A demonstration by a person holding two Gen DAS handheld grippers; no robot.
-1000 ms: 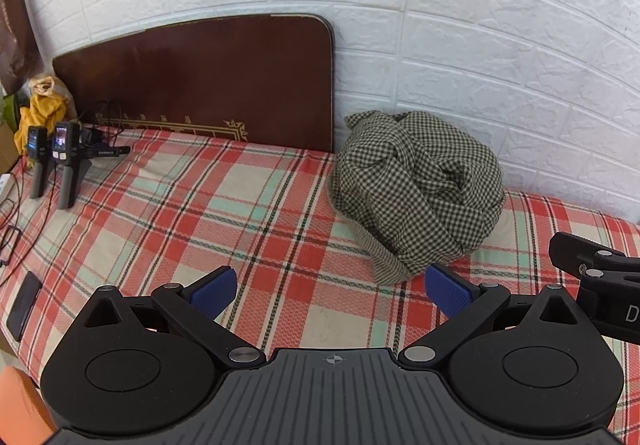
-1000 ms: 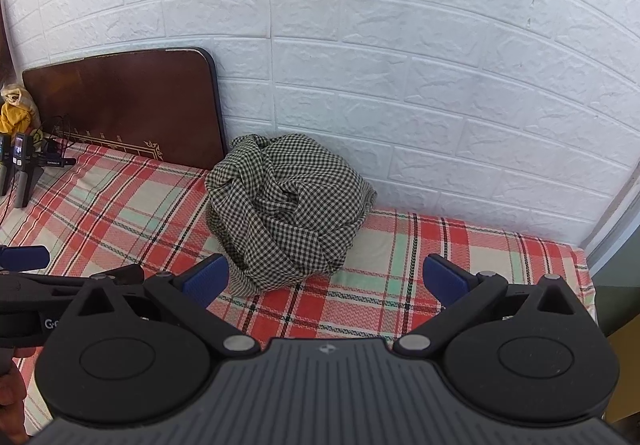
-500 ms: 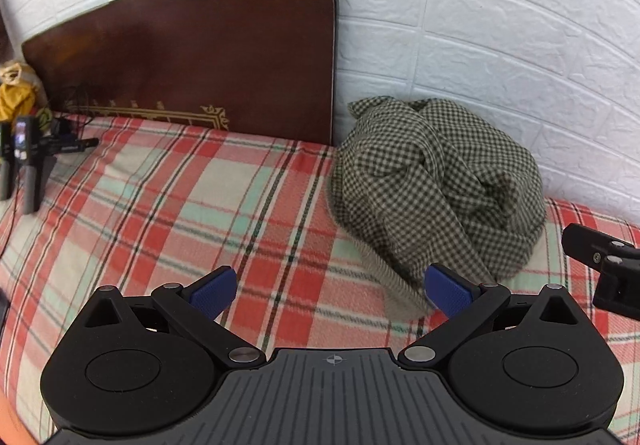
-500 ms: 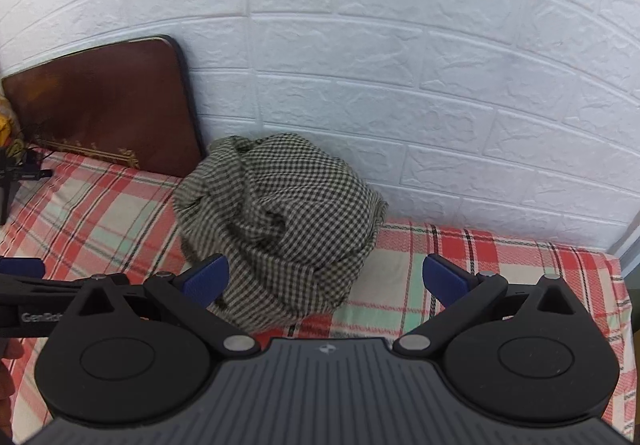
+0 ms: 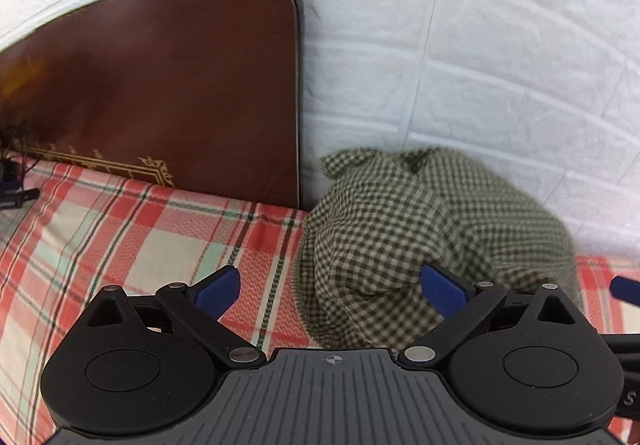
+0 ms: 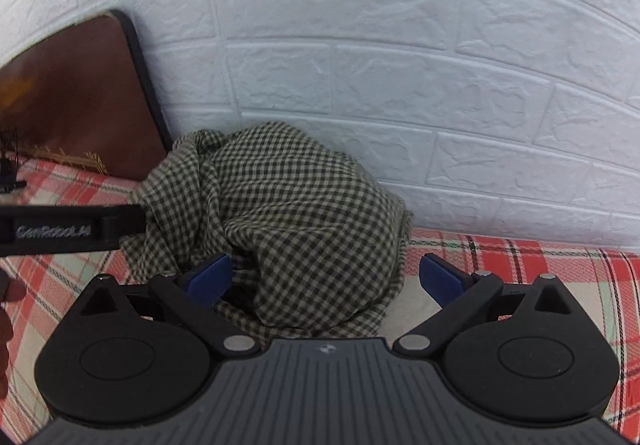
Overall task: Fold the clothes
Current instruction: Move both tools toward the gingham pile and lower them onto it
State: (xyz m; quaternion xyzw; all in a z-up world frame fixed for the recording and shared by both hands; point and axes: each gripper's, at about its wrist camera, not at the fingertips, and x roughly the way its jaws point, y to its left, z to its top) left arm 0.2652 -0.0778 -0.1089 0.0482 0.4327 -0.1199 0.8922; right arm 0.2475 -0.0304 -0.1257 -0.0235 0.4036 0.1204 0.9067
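Both hand-held grippers have closed in on the checked garment over the last second; it now fills far more of each view, and the phone stands to the far left have slipped out of sight. That garment sits in a crumpled heap on the bed, pushed up against the white brick wall just past the end of the dark wooden headboard.

From the left hand-held gripper the heap lies ahead and to the right, its near edge between the spread fingers and the right blue pad overlapping the cloth. From the right hand-held gripper the heap lies ahead and slightly left, the left pad at its folds. Each has its fingers wide apart and holds nothing. The left tool's black arm crosses the right view's left edge, touching or just short of the cloth; I cannot tell which.

Folding has not begun: this looks like the reach for a first grip. Next, each needs to find a real edge or corner, pinch a single layer, and lift it away from the wall to spread it flat on the plaid sheet.
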